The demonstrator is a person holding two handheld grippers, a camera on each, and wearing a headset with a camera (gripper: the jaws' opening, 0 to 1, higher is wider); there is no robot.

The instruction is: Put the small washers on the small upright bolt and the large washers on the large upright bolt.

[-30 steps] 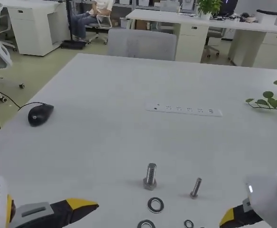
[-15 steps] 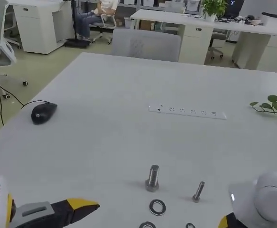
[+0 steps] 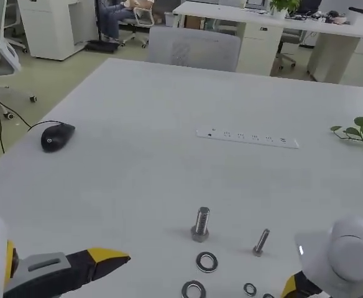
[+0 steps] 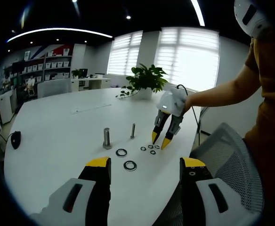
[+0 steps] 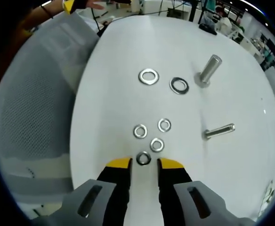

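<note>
The white workbench (image 3: 138,155) carries all parts near its front edge.

The left gripper (image 4: 144,162) is held low at the near side. Its jaws are wide open and empty, well apart from the parts. The right gripper (image 5: 144,163) is lowered over the washer cluster. Its jaws are partly open and grip nothing.

The large upright bolt (image 3: 200,224) stands on its head. The small upright bolt (image 3: 261,242) stands to its right in the head view. Two large washers (image 3: 206,261) lie flat just in front of the large bolt. Four small washers (image 5: 157,144) lie flat in a loose cluster in front of the small bolt. No washer is on a bolt yet.

Step in hand, as judged: pick up the nearest small washer (image 5: 143,158) with the right gripper.

1. Keep both tips low against the surface; the washer is thin and flat.
2. Centre the washer in the gap before closing.
3. Close slowly so both pads meet the rim together. Uneven contact is likely to slide or flip the washer.
4. Keep the tips clear of the neighbouring washer.
5. Lift only once the grip is firm.

Position: the nearest small washer lies in the gap between the yellow tips, level with them and roughly centred. It appears clear of both pads. The next washer lies just beyond it.
</note>
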